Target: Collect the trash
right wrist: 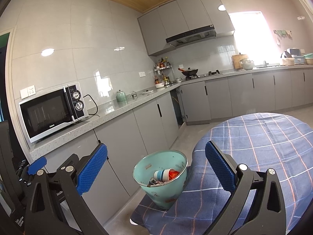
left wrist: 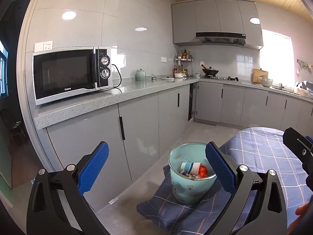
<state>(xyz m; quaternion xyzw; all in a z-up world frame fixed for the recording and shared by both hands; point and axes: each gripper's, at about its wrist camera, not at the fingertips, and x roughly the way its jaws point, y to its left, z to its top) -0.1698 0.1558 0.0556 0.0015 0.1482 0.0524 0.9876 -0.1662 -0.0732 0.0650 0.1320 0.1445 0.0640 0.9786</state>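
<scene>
While jaws gape | microwave (left wrist: 72,74) reads "Galanz" | bin (left wrist: 187,188) holds cup (left wrist: 190,168)

Both wrist views looked forward and slightly downward along their blue-padded fingers, from close above the checked tablecloth (left wrist: 264,152) toward the kitchen corner. The left view sat nearer the microwave (left wrist: 72,74). Both shared the teal bin (right wrist: 162,178), counter (right wrist: 109,113) and stove (left wrist: 221,77).

Lower right, the plaid tablecloth (right wrist: 264,141) runs off the frame edge. Scraps beneath the striped cup (right wrist: 163,175) in the bin (right wrist: 156,192) stay unidentifiable.
</scene>
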